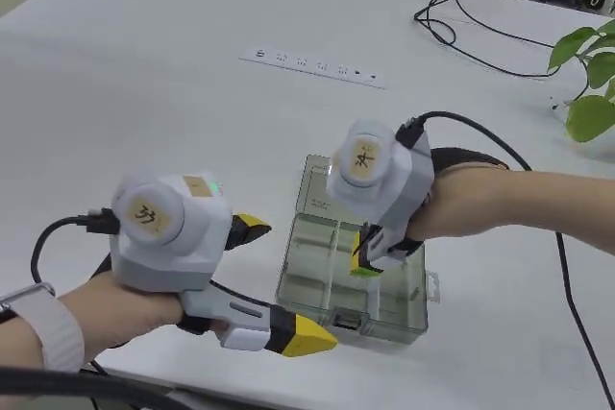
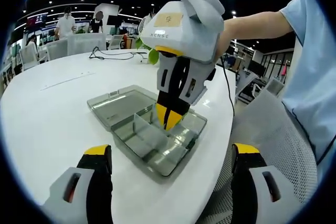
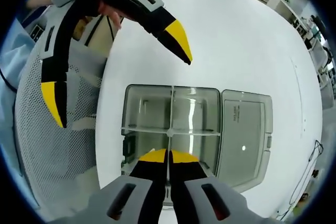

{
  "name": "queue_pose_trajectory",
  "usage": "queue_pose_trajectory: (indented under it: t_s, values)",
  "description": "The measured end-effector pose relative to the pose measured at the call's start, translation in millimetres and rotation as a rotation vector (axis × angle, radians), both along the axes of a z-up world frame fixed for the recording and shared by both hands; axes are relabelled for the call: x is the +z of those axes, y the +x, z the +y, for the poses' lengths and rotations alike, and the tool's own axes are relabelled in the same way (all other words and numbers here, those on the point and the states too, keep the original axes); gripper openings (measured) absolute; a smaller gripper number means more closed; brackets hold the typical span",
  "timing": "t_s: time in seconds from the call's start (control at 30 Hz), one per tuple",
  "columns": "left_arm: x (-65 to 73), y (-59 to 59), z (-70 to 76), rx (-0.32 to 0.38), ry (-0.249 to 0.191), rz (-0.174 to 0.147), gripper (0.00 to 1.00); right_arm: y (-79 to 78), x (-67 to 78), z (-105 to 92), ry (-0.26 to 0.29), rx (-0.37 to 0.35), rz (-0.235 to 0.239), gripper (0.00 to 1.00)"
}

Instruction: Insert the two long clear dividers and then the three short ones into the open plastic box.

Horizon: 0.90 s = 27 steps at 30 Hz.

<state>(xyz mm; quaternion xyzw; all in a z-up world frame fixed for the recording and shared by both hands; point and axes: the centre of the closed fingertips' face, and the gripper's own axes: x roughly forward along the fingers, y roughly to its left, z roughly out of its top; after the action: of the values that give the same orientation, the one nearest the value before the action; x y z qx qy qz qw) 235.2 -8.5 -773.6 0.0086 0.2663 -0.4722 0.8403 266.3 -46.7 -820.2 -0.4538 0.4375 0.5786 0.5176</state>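
your left gripper hangs spread and empty just beside the box — the right gripper is the one over it, jaws pinched on a divider whose long axis runs straight ahead of the tips, so pressing straight down looks right.

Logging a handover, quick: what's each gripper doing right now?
Left gripper: open, holding nothing.
Right gripper: fingers closed on a thin clear plastic divider standing in the open clear plastic box.
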Motion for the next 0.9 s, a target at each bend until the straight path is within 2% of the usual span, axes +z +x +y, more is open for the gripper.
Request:
queue_pose_trajectory:
  t_s: [0.33,0.9]
  values:
    - [0.5,0.3,-1.4,-0.004,0.001,-0.003,0.96,1.4,-1.0,-0.8,-0.003,-0.014,-0.009,0.01]
    - [3.7,2.2,-2.5,-0.011,0.012,-0.009,0.96,1.1,-3.4,-2.9,0.045,-0.006,-0.005,0.04]
